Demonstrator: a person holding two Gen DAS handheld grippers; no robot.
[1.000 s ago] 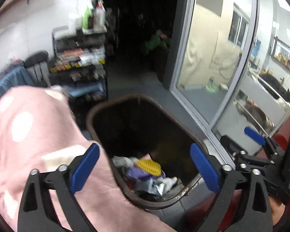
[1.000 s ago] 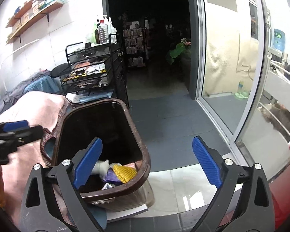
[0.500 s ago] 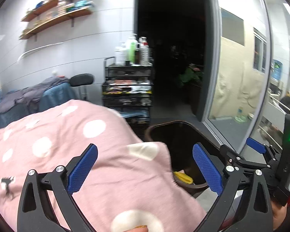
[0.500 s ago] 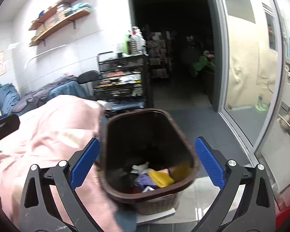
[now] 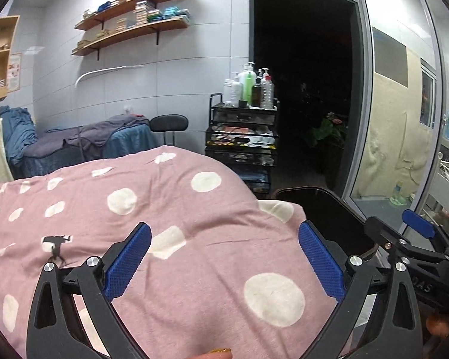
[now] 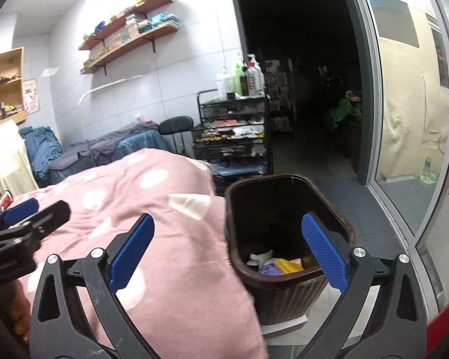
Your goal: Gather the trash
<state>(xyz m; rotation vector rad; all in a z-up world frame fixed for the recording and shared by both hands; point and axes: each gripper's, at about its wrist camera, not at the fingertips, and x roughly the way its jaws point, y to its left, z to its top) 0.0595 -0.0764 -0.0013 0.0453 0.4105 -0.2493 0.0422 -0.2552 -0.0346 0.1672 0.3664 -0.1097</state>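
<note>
Since a second ago our left hand-held gripper (image 5: 224,257) has lifted off the brown trash bin (image 6: 287,239) and now hovers over the pink dotted blanket (image 5: 170,209), jaws wide, empty. Our right hand-held gripper (image 6: 227,251), equally wide and empty, straddles the bin's near rim, wrappers inside.

left gripper (image 5: 224,257): black frame; silver screws; ribbed blue pads (image 5: 128,264)
right gripper (image 6: 228,252): same black frame; blue pads (image 6: 324,254); white lettering on its side
</note>
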